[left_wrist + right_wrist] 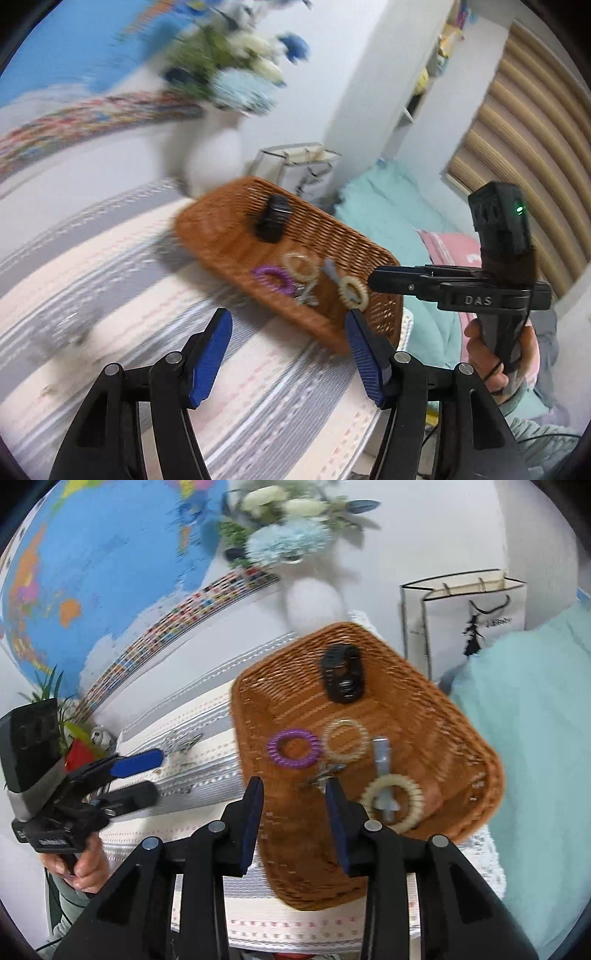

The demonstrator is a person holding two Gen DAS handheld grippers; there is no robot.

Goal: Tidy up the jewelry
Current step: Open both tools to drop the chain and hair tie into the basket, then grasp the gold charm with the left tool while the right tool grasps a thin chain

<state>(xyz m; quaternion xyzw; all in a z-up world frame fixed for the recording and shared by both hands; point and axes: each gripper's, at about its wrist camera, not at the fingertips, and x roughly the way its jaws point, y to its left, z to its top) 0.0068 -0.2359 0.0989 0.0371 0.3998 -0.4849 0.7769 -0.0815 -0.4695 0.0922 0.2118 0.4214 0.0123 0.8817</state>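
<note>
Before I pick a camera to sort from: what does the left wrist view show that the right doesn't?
Only the left wrist view shows the window blind and pink pillow. Only the right wrist view shows the potted plant and small metal jewelry on the tablecloth. Both share the wicker basket, black watch, purple coil tie and vase of flowers.

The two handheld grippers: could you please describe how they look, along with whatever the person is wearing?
Both are black plastic pistol-grip tools with ribbed blue pads on the fingers. The right gripper bears pale raised lettering on its body and a black camera block with a green light. The left gripper carries a similar block. Both hands emerge from pale grey-green knitted sleeves.
</note>
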